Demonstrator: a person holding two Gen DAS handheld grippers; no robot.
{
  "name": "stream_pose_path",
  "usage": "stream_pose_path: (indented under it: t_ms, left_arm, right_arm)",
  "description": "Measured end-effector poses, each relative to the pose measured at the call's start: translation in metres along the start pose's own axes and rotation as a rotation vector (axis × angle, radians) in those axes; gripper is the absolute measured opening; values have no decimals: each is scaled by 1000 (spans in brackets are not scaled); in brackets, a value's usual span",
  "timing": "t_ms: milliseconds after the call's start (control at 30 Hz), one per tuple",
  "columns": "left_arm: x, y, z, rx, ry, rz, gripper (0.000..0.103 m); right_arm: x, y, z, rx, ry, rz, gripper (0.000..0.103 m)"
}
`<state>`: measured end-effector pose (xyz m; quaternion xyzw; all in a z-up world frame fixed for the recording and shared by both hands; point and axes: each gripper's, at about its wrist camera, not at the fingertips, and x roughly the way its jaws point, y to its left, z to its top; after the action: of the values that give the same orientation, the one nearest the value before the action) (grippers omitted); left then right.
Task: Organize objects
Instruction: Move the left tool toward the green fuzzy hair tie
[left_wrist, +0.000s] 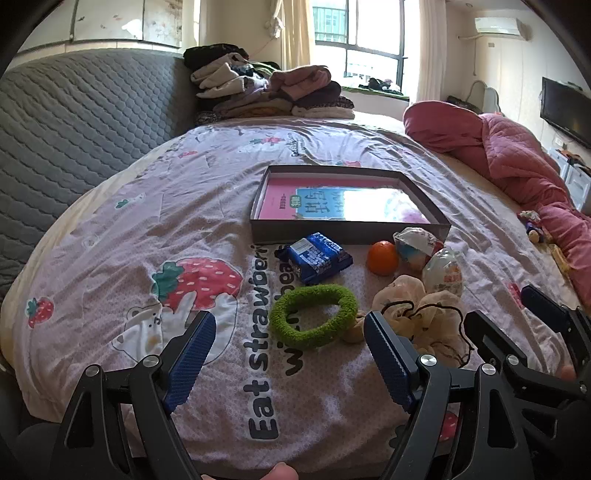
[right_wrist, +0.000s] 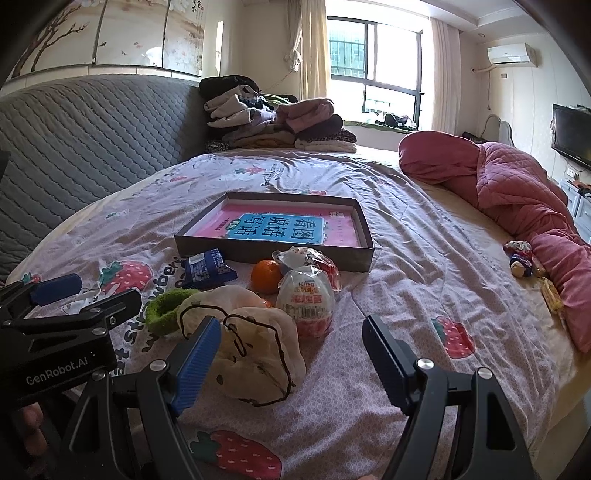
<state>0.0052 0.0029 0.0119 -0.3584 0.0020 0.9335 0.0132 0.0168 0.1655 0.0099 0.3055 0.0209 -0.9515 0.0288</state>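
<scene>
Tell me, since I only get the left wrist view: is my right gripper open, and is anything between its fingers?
Observer: The right gripper is open and grips nothing. The cream scrunchie lies just ahead of its left-hand finger.
Operator: Glare washes out the book for me. How does it lie?
Observer: The book lies flat in the box, its pink cover up, with a blue title panel in the middle.
Operator: Is anything tucked behind the scrunchie?
Observer: A small orange bit shows between the scrunchie and the wrapped egg. I cannot tell what it is.
</scene>
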Motion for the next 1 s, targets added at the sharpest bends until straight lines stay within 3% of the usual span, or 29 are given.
stream_pose_path:
  t_ms: [1000]
  left_arm:
    - [3, 4, -2, -4, 23, -4, 83]
  right_arm:
    - [-5, 1, 0, 5, -19, 26, 78]
